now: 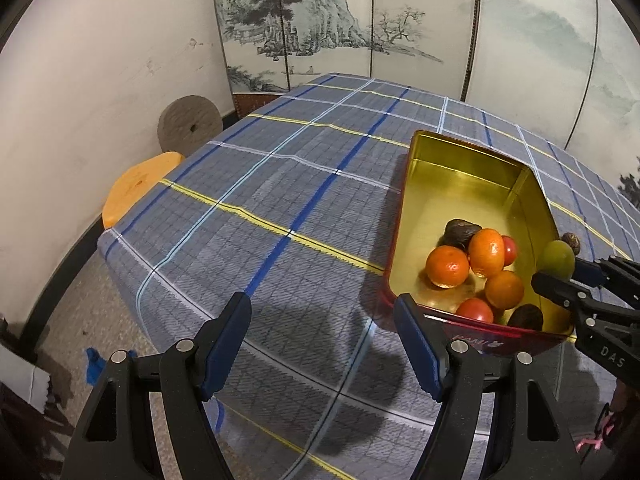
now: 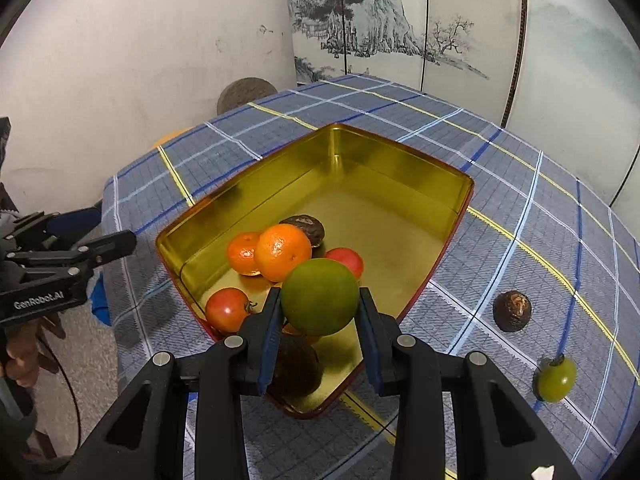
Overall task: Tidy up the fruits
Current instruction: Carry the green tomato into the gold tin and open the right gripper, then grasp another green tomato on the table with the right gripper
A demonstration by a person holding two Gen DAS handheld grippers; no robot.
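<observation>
The right gripper is clamped on a green fruit, holding it above the near corner of an open gold-lined tin that sits on a table covered in a blue plaid cloth. Inside the tin lie three oranges, two red tomatoes and two dark brown fruits, all gathered toward the near end. Out on the cloth to the right of the tin, a third dark fruit and a small green tomato lie apart from each other. The left gripper hangs with its jaws apart and nothing between them, over the cloth just beside the tin's near left corner, one finger close against the red outer wall. A person's hand grips its handle at the left edge of the right wrist view. A painted folding screen stands behind the table.
</observation>
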